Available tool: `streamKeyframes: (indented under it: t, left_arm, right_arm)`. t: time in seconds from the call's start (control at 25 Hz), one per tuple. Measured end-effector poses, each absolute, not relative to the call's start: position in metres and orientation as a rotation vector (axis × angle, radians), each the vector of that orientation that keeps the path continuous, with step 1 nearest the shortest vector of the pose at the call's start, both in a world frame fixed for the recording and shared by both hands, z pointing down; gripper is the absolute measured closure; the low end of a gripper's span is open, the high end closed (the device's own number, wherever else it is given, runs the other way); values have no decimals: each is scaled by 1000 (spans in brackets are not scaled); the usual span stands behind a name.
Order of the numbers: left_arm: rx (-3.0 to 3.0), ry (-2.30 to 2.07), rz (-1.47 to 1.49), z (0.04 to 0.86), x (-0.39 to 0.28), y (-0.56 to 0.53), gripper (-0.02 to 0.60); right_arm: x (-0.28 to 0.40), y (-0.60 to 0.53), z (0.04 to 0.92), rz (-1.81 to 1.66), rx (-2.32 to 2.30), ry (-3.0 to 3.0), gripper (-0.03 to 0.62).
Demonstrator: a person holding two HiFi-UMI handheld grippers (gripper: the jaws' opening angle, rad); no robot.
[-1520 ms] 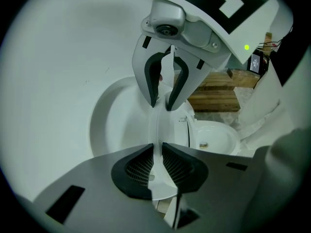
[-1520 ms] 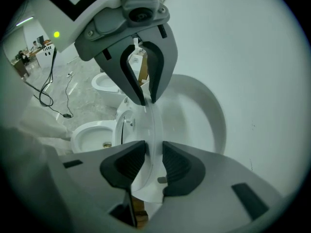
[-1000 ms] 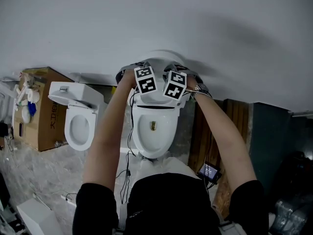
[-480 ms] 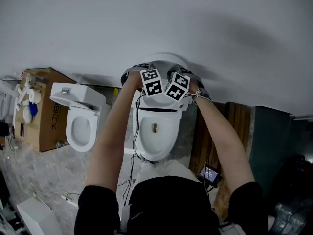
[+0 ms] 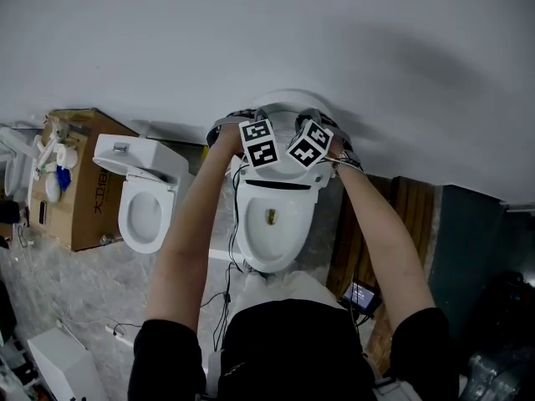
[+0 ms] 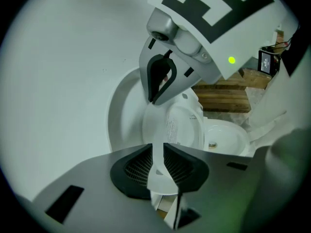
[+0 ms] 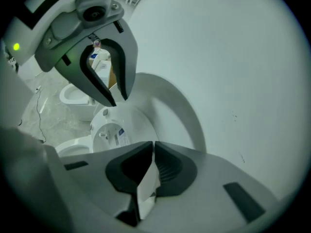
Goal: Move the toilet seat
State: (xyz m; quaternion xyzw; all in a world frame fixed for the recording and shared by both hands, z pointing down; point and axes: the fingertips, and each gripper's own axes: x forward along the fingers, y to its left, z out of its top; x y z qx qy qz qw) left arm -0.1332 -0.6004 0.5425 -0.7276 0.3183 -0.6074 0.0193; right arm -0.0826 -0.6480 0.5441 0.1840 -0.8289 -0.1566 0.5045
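1. The toilet seat (image 5: 284, 103) is raised upright against the wall (image 5: 351, 40), above the open bowl (image 5: 272, 232).
2. Left tongs (image 6: 158, 152): kept slightly apart and clamped on the seat's white top edge.
3. Right tongs (image 7: 151, 154): almost fully closed, with a thin white edge of the seat pinched between the pads.
4. Both are set at the top of the seat, with the marker cubes (image 5: 259, 143) just beside each other.
5. A second toilet (image 5: 142, 215) is seen at the left, next to a cardboard box (image 5: 84, 211).
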Motion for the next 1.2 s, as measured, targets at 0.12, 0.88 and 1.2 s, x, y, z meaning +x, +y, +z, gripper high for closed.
streamKeyframes:
  t: [0.12,0.88,1.2]
  left_arm:
    - [-2276,1000,-1887,546,-134,-589,506]
    - [-2794,1723,-960,494,-113,-494,574]
    - [-2822,1818,-616,451,-108,-419,574]
  right_arm:
    - [-80,-648,543,-305,474,-2027,568]
    - [-43,-532,502,54,645,-2277,582]
    - [-24,-462,466,176,811,-2414,582]
